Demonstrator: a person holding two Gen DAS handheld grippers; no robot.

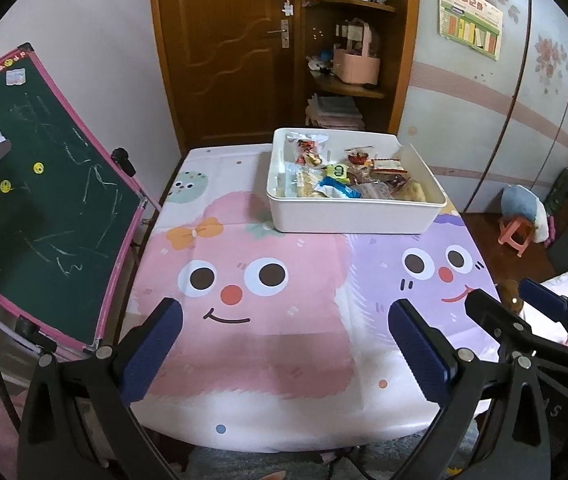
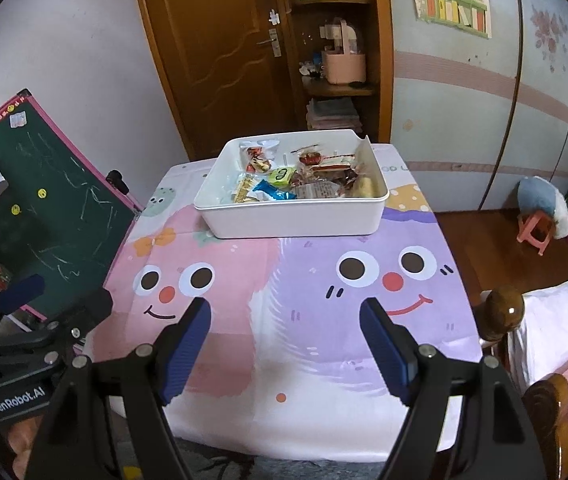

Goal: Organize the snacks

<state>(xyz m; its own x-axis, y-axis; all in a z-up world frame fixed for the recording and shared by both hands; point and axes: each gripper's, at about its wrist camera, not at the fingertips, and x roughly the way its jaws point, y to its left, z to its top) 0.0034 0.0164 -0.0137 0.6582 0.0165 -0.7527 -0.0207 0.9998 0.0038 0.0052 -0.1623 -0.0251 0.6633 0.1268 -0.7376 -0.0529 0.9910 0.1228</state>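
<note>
A white plastic bin (image 1: pixel 348 216) (image 2: pixel 292 222) stands at the far end of the table and holds several wrapped snacks (image 1: pixel 344 178) (image 2: pixel 296 182). My left gripper (image 1: pixel 286 320) hovers open over the near part of the table, nothing between its blue pads. Beside it on the right, my right gripper (image 2: pixel 284 320) is open and empty too, well short of the bin. The right gripper (image 1: pixel 512 300) shows at the lower right of the left wrist view, and the left gripper (image 2: pixel 56 292) at the lower left of the right wrist view.
The table wears a cartoon cloth (image 1: pixel 268 352) (image 2: pixel 308 344) with pink and purple faces. A green chalkboard (image 1: pixel 44 216) leans at the left. A wooden door (image 1: pixel 224 48) and corner shelves (image 1: pixel 348 48) stand behind. A bedpost (image 2: pixel 502 312) and bedding lie at the right, a pink stool (image 2: pixel 536 228) on the floor.
</note>
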